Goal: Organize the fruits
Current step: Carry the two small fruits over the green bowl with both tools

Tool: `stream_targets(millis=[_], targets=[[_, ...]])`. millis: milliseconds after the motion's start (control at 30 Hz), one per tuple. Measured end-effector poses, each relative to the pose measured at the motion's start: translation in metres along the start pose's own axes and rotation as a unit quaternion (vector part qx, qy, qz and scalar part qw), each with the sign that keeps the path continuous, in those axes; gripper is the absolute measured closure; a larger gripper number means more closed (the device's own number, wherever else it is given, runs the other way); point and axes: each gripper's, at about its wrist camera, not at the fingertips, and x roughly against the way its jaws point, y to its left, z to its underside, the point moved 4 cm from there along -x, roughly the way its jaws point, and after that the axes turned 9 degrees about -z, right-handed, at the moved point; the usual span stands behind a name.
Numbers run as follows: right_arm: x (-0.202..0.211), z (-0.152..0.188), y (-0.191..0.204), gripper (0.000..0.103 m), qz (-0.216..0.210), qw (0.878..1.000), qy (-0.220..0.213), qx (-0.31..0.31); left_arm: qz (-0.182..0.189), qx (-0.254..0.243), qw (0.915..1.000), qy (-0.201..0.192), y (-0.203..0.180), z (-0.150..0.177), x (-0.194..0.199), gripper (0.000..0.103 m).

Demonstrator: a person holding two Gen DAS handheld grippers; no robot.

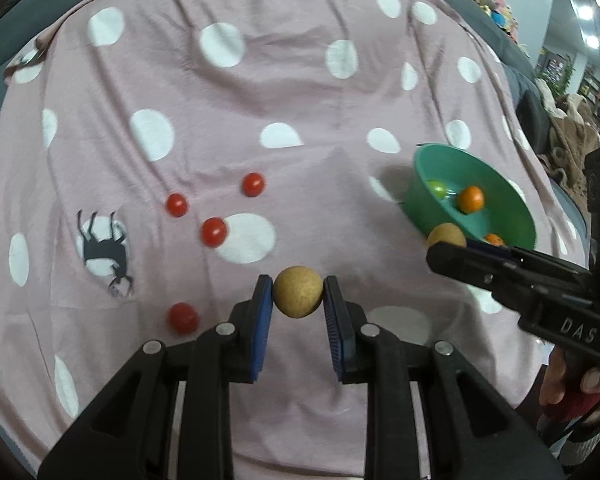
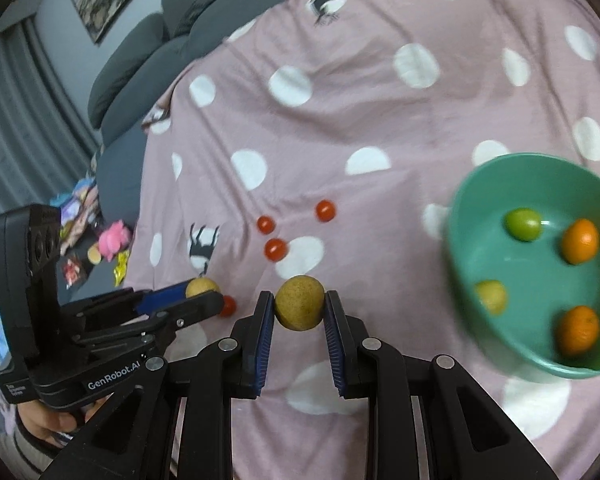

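My left gripper (image 1: 299, 294) is shut on a round tan fruit (image 1: 299, 291), held above the pink spotted cloth (image 1: 228, 92). My right gripper (image 2: 299, 304) is shut on a second tan fruit (image 2: 300, 302), left of the green bowl (image 2: 480, 184). The bowl (image 1: 424, 168) holds two orange fruits (image 2: 580, 241), a green one (image 2: 523, 224) and a yellow one (image 2: 492, 296). Several red cherry tomatoes (image 1: 214, 232) lie on the cloth to the left. The right gripper (image 1: 446, 244) shows in the left wrist view at the bowl's near rim; the left gripper (image 2: 204, 294) shows in the right wrist view.
Dark grey sofa cushions (image 2: 140, 60) border the cloth at the back. Toys and wrappers (image 2: 100, 240) lie on the floor to the left. A brown blanket (image 1: 572, 136) lies to the right.
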Motion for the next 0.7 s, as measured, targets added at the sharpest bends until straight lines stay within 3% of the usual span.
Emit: stream_targets(millis=[467,700], targets=[[0.077,0.000,-0.072,0.076,0.069,0.993,-0.079,-0.060,0.073,-0.061,0.9953,-0.020,-0.089,-0.038,-0.010,0.078],[0.094,0.004,-0.096,0.076,0.097,0.988,-0.092,-0.078,0.104,-0.096,0.9897,-0.023,-0.138,-0.054,-0.029,0.078]])
